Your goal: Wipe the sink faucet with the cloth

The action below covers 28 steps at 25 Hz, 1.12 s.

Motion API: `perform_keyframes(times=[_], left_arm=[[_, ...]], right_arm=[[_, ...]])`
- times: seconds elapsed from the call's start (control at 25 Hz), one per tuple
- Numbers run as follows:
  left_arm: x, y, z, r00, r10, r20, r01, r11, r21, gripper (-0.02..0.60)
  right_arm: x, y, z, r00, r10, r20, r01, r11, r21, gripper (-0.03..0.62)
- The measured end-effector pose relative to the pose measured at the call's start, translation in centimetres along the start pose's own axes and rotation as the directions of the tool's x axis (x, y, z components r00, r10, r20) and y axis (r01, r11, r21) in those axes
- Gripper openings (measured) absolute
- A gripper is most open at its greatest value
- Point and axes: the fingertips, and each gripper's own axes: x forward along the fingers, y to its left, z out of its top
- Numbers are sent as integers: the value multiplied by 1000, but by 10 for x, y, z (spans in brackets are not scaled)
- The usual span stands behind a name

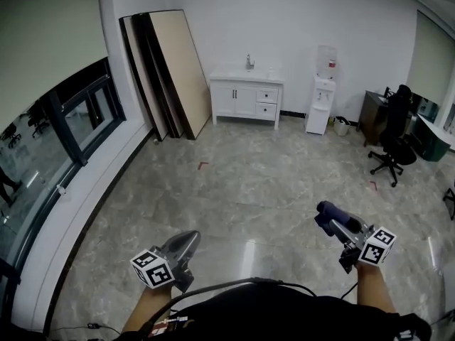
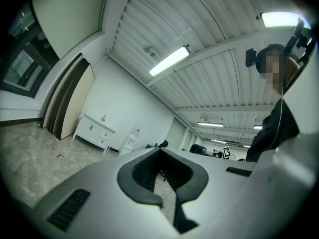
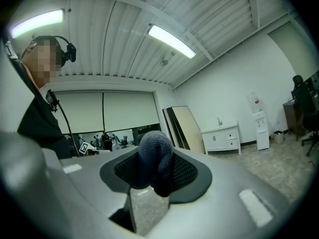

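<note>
The sink faucet (image 1: 249,62) stands on a white vanity cabinet (image 1: 245,99) against the far wall, several metres from both grippers. It also shows small as the faucet (image 2: 104,117) in the left gripper view and the faucet (image 3: 218,121) in the right gripper view. My right gripper (image 1: 328,215) is held at waist height, shut on a dark blue cloth (image 3: 155,158) that bulges out between its pads. The left gripper (image 1: 186,241) is also low and near my body, its jaws closed together with nothing in them (image 2: 160,156).
Tall boards (image 1: 170,69) lean on the wall left of the vanity. A water dispenser (image 1: 323,98) stands to its right, with a bin beside it. An office chair (image 1: 393,151) and desk sit at the right. Windows (image 1: 50,148) line the left wall. Marble floor (image 1: 249,183) lies between.
</note>
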Motion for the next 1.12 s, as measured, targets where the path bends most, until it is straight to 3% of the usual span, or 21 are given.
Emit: perform_keyframes(times=[0.4,0.64,0.84,1.12], left_arm=[[134,28,35,989,122,80,-125,991,43,-8],[228,39,27,982,146,119,-145,989,-13,-8],[286,51,34,985,159,67,-161,986,32,-8],[340,89,50,990,130,47,-132,990,40,-8]], right_arm=[[75,-154,62,987,157,-11,-158,987,-30,143],[94,-245,78,978,210,-9,-210,978,6,143],[104,-304,76,977,214,9,-214,976,35,143],[111,-360,56,993,122,0,-122,989,85,143]])
